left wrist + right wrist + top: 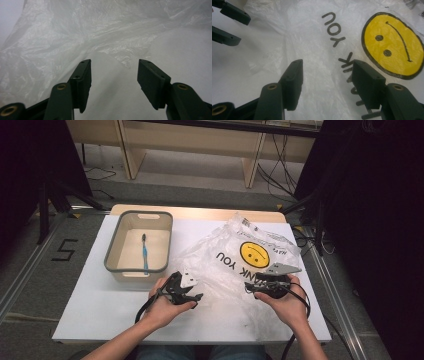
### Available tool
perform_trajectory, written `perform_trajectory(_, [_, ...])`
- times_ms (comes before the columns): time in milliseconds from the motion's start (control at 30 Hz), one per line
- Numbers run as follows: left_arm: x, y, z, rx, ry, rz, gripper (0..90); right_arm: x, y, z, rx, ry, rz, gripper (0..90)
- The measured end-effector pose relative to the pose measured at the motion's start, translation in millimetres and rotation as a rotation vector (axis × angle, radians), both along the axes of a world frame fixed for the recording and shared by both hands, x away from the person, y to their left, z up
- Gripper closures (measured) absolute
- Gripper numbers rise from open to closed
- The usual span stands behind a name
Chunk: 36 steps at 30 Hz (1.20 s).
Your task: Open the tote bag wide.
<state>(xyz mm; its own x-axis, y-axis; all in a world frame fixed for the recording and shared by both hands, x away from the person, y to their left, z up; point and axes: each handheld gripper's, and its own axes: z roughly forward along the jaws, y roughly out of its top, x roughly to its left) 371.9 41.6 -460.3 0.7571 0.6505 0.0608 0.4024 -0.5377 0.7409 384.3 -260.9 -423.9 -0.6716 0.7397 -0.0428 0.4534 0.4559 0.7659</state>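
The left gripper [196,297] is held low over the white table [90,310], and its two black jaws are spread apart, with only bare table surface seen between them in the left gripper view. Nothing is pinched by it. Just ahead of its fingertips the crumpled edge of the clear plastic bag [75,37] is found, close to the tips but not caught between them.

The right gripper [327,72] is also seen with its jaws spread. The jaws are placed over the bag, so that the thin plastic with the dark letters lies under and between them, but the pads are not pressed on it. Just beyond its right jaw, in the right gripper view, the yellow smiley face [393,45] printed on the bag is seen. At the upper left of the same view the jaws of the left gripper are visible, farther off, at the bag's edge.

Beyond the left gripper, away from the person, a grey-rimmed bin [112,255] is placed on the table, and a blue toothbrush [145,255] is laid inside it.
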Motion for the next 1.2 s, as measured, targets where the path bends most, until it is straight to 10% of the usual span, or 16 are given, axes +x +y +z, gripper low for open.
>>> perform_trajectory(600, [11.9, -31.5, -19.4, 0.008, 0.045, -0.058, 89.2, 25.4, 40.7, -25.3, -0.112, 0.114, 0.113, 43.4])
perform_trajectory(900, [15.5, -42.4, -28.1, 0.028, 0.05, -0.07, 89.5, 33.0, 52.9, -38.7, -0.214, 0.139, 0.136, 43.5])
perform_trajectory(1200, [16.3, -42.5, -29.0, 0.03, 0.047, -0.086, 89.4, 39.5, 52.8, -46.1, -0.208, 0.182, 0.128, 51.6])
